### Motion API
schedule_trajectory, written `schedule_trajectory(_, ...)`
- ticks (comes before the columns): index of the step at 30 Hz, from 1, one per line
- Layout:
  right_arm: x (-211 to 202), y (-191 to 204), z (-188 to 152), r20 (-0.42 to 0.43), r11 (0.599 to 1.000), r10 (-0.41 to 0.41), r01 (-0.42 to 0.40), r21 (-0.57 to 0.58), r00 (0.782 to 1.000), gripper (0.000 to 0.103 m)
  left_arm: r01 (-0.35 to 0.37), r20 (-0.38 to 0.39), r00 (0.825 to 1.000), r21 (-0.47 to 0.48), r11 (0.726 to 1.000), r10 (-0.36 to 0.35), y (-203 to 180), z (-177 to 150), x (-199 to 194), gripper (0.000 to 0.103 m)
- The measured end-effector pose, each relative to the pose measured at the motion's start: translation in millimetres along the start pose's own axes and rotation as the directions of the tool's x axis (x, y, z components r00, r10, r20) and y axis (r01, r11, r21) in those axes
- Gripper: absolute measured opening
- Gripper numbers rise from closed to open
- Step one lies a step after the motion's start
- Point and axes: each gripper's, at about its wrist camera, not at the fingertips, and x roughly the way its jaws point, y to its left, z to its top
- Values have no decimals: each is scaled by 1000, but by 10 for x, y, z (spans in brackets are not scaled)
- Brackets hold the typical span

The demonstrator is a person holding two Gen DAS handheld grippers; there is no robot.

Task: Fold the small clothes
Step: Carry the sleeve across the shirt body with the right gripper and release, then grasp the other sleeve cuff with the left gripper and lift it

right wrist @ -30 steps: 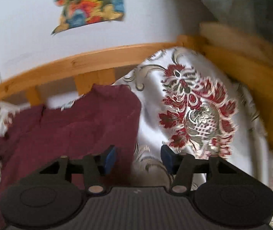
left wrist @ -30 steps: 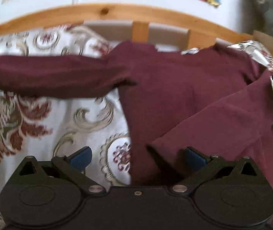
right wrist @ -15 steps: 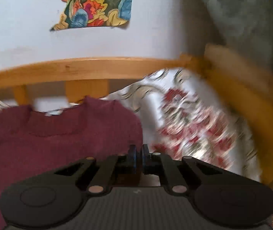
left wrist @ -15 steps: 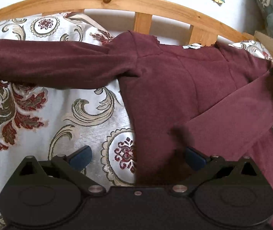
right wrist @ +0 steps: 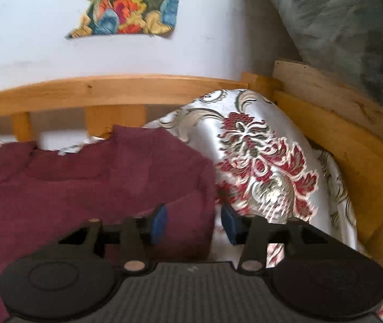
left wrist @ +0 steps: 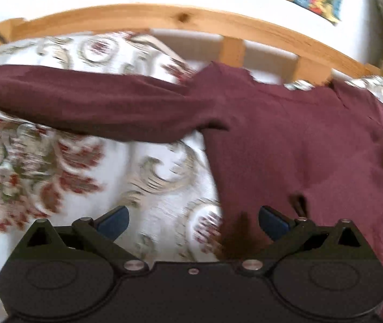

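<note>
Left gripper [left wrist: 193, 220] jaws were spread wide and empty, straddling the sweater's [left wrist: 285, 145] side edge at 12 o'clock. Right gripper [right wrist: 193, 222] jaws were parted, empty, over the folded right edge. Sweater lay flat on the floral bedspread [left wrist: 43, 167]; right sleeve [left wrist: 358, 188] lay across the body, left sleeve [left wrist: 83, 105] stretched toward 9 o'clock. Judged step: sleeve folding, half done. Next move calls for pinching the left sleeve and carrying it across.

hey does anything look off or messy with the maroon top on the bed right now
The maroon top lies unevenly: one sleeve stretches straight out across the floral bedspread, while the other side is already folded over the body. Its collar sits against the wooden rail. Both tongs, left and right, are open and empty. No visible damage.
</note>
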Motion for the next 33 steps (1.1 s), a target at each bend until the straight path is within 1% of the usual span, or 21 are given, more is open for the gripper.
schedule_trajectory(2, -161, 77, -63, 16, 999, 45, -45, 21, 999, 73, -52, 33, 998, -22, 998, 52, 73, 72, -80, 102)
schedule_trajectory(3, -250, 113, -97, 28, 997, 75, -76, 29, 997, 76, -70, 51, 996, -28, 997, 72, 104, 105, -128, 102)
schedule_trajectory(5, -420, 213, -171, 49, 991, 129, -131, 36, 990, 91, -99, 99, 990, -28, 995, 102, 205, 198, -266, 102)
schedule_trajectory(6, -509, 270, -219, 59, 987, 155, -157, 40, 986, 93, -118, 124, 985, -24, 993, 120, 261, 242, -349, 102)
schedule_trajectory(7, -591, 328, -272, 65, 981, 184, -187, 45, 981, 97, -154, 154, 976, -26, 988, 156, 340, 286, -455, 102)
schedule_trajectory(10, -770, 486, -418, 54, 962, 262, -266, 66, 963, 100, -260, 207, 942, -58, 964, 266, 618, 360, -733, 102)
schedule_trajectory(12, -865, 599, -516, 38, 948, 307, -309, 71, 951, 101, -334, 217, 912, -106, 937, 349, 834, 388, -907, 102)
schedule_trajectory(14, -962, 701, -607, 35, 938, 335, -337, 77, 941, 102, -374, 223, 888, -157, 914, 402, 1069, 426, -1036, 102)
schedule_trajectory(16, -1036, 784, -677, 24, 929, 359, -360, 89, 933, 103, -403, 202, 872, -221, 888, 445, 1326, 492, -1101, 102)
schedule_trajectory(18, -1095, 854, -730, 10, 917, 387, -386, 104, 922, 103, -399, 177, 871, -290, 870, 459, 1574, 549, -1118, 102)
schedule_trajectory(20, -1131, 914, -786, -6, 908, 408, -405, 108, 913, 103, -381, 163, 870, -376, 845, 465, 1816, 592, -1123, 102)
schedule_trajectory(21, -1151, 942, -813, -16, 903, 420, -416, 107, 907, 103, -363, 163, 874, -411, 837, 459, 1930, 614, -1119, 102)
schedule_trajectory(22, -1161, 958, -834, -24, 901, 427, -422, 103, 904, 103, -340, 163, 880, -439, 832, 445, 2028, 639, -1104, 102)
schedule_trajectory(23, -1182, 981, -858, -31, 900, 429, -425, 97, 903, 103, -319, 157, 890, -457, 830, 428, 2108, 672, -1076, 100)
schedule_trajectory(25, -1214, 1012, -909, -44, 897, 439, -434, 85, 898, 103, -284, 131, 911, -492, 823, 392, 2246, 754, -1003, 91)
schedule_trajectory(26, -1221, 1020, -926, -50, 895, 442, -438, 80, 895, 103, -267, 127, 917, -507, 820, 377, 2310, 786, -977, 84)
schedule_trajectory(27, -1232, 1020, -944, -56, 894, 445, -441, 75, 894, 103, -267, 114, 919, -525, 808, 377, 2351, 826, -950, 79)
schedule_trajectory(28, -1246, 1018, -971, -60, 893, 449, -445, 75, 892, 103, -273, 100, 918, -538, 797, 383, 2372, 855, -903, 65)
schedule_trajectory(29, -1250, 1015, -987, -64, 891, 452, -448, 77, 890, 103, -279, 92, 917, -548, 789, 388, 2389, 880, -868, 44)
schedule_trajectory(31, -1254, 989, -1015, -68, 889, 455, -449, 89, 888, 103, -299, 74, 914, -540, 786, 398, 2365, 946, -827, 21)
schedule_trajectory(33, -1256, 957, -1037, -70, 889, 454, -447, 103, 888, 103, -322, 79, 905, -517, 793, 418, 2319, 1004, -843, 8)
